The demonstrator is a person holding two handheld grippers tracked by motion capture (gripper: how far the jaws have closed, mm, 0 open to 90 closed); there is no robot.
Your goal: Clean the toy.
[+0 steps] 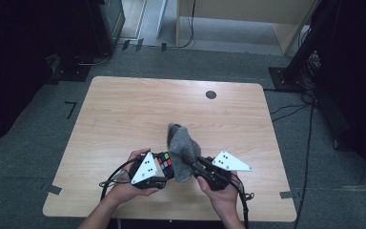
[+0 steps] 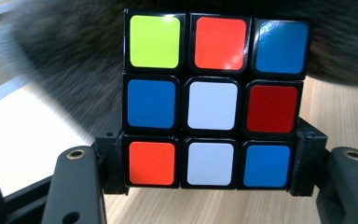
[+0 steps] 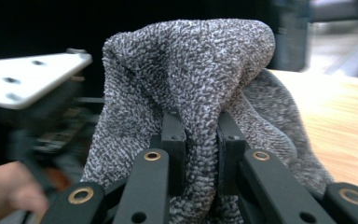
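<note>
A scrambled Rubik's cube (image 1: 165, 164) is clamped between the black jaws of my left gripper (image 1: 163, 171), just above the table near its front edge. In the left gripper view the cube (image 2: 212, 102) shows a face of yellow, orange, blue, white and red stickers, and the gripper (image 2: 212, 163) squeezes its bottom row. My right gripper (image 1: 190, 161) is shut on a grey terry cloth (image 1: 181, 143), which bunches up and drapes against the cube's right side. In the right gripper view the cloth (image 3: 191, 74) is pinched in a fold between the jaws of the gripper (image 3: 200, 140).
The wooden table (image 1: 124, 109) has a round black cable hole (image 1: 211, 94) at its far right. Grey carpet surrounds it, with dark stands and cables at the right (image 1: 305, 71) and far left. Black cables trail from both grippers toward the front edge.
</note>
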